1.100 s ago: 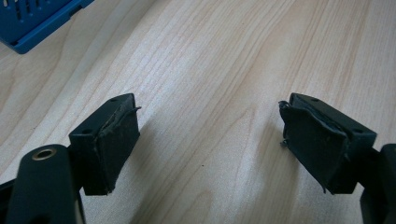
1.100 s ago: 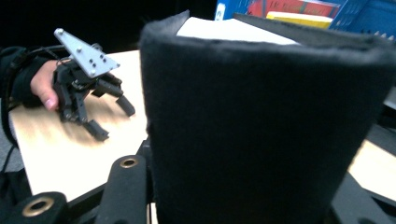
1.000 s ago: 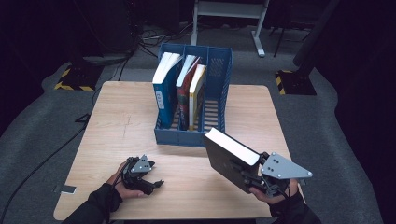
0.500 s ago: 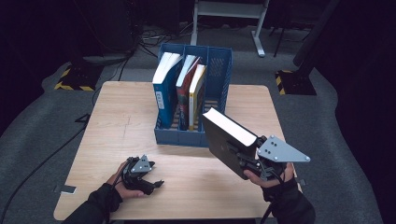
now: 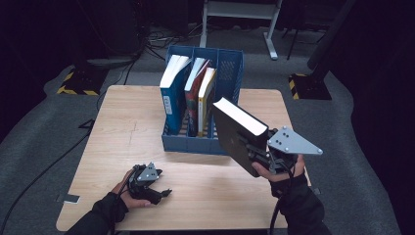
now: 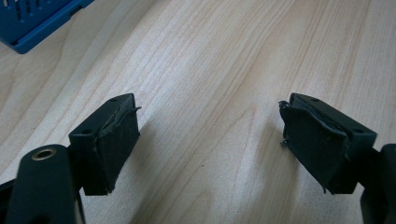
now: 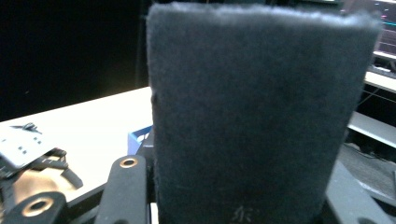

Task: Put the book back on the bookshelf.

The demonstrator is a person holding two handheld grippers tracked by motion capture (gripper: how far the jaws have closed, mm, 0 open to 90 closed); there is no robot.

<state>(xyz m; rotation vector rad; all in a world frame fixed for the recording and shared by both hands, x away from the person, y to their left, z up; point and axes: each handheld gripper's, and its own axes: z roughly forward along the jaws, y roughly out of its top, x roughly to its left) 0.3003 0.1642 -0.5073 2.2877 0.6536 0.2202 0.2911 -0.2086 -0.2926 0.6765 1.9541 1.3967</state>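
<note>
The right gripper (image 5: 254, 155) clamps the black book (image 5: 237, 134) by its spine, tilted towards the blue rack (image 5: 230, 78) for insertion – the left gripper (image 5: 159, 192), fingers apart, rests idle on the table (image 5: 122, 122).

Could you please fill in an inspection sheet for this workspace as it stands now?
Surface: light wooden table, bare around the grippers.
Job's things: black book, tilted and lifted; blue file rack holding three upright books, its right slot free.
Clutter: nothing seen.
Grippers: left gripper open, resting on the table with nothing between its jaws; right gripper shut on the black book.
Cables: several on the floor beyond the table.
Surroundings: dark grey carpet, yellow-black floor markings, white frame.
</note>
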